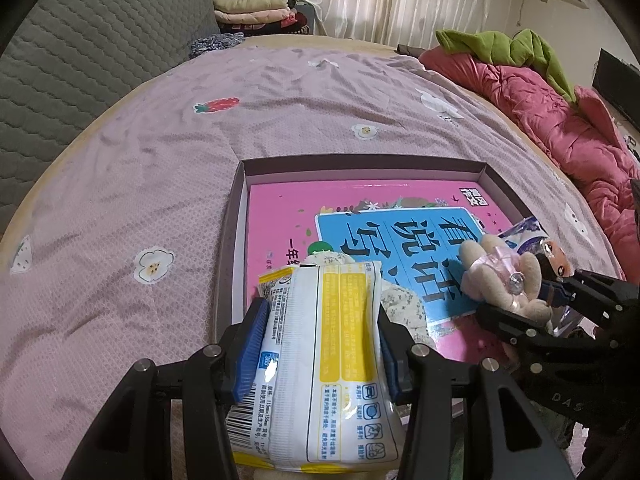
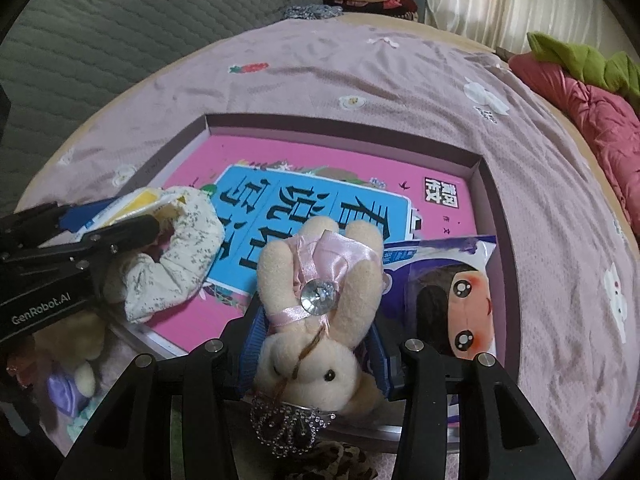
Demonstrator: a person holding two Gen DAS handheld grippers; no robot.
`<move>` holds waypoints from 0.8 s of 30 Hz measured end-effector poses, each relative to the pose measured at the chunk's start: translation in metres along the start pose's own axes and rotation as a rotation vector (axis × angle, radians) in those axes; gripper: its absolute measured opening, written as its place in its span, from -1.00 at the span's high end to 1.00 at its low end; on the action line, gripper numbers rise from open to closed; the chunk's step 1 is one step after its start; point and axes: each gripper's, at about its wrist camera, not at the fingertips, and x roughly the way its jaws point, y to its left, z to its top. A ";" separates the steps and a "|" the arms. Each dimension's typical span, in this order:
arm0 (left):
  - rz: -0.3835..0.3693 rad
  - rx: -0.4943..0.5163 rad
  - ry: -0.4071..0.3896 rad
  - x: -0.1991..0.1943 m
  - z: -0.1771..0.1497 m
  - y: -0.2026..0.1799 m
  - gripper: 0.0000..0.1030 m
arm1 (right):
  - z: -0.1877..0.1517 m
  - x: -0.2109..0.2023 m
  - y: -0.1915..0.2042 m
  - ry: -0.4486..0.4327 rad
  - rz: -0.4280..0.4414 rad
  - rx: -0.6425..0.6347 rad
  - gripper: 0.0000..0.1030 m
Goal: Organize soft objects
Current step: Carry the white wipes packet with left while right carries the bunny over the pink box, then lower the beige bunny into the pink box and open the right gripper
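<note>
My left gripper [image 1: 320, 344] is shut on a white and yellow tissue pack [image 1: 320, 360], held over the near left corner of a shallow box [image 1: 240, 200]. My right gripper [image 2: 316, 344] is shut on a beige plush bunny [image 2: 320, 300] in a pink satin dress, held over the box's near edge. The bunny also shows in the left wrist view [image 1: 504, 276]. Inside the box lie a pink and blue book [image 2: 304, 200], a floral scrunchie [image 2: 180, 252] and a packaged doll face [image 2: 460, 300].
The box sits on a bed with a lilac patterned sheet [image 1: 160, 160]. A pink quilt [image 1: 540, 112] with green cloth lies at the right. Folded clothes [image 1: 256, 12] are stacked at the back. More soft items [image 2: 76, 380] lie outside the box's near left.
</note>
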 end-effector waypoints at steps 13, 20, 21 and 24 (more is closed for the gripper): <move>0.010 0.013 -0.001 0.002 -0.002 -0.005 0.03 | -0.001 -0.003 -0.014 0.013 -0.014 0.033 0.02; -0.007 0.033 -0.006 0.000 -0.003 -0.012 0.02 | 0.000 -0.007 -0.009 -0.006 0.001 0.023 -0.15; -0.013 0.037 -0.006 0.000 -0.003 -0.013 0.01 | 0.000 -0.008 -0.008 -0.010 0.000 0.020 -0.15; -0.002 0.059 -0.007 0.001 -0.004 -0.017 0.01 | 0.001 -0.013 -0.006 -0.033 0.002 0.011 -0.20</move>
